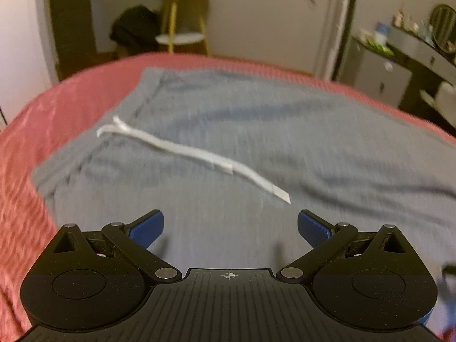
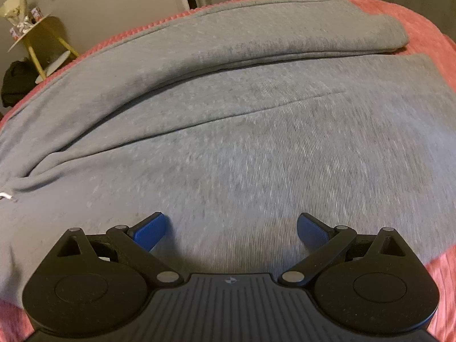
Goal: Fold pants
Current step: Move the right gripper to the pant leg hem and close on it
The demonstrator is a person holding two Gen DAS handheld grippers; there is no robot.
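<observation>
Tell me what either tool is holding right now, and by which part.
Nothing. The left tool and right tool are open above the grey pants.

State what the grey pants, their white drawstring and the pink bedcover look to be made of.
Pants: soft heathered grey knit, probably cotton fleece, matte with fine ribs. Drawstring: flat white woven tape, slightly shiny. Bedcover: pink textured fabric with ridged rows, possibly plush; blur leaves it uncertain.

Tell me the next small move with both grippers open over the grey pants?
Probably lower the right gripper and close on the near leg's edge: the pants lie flat on the pink bedspread, legs side by side, unfolded. The left gripper hangs open near the drawstring.
</observation>
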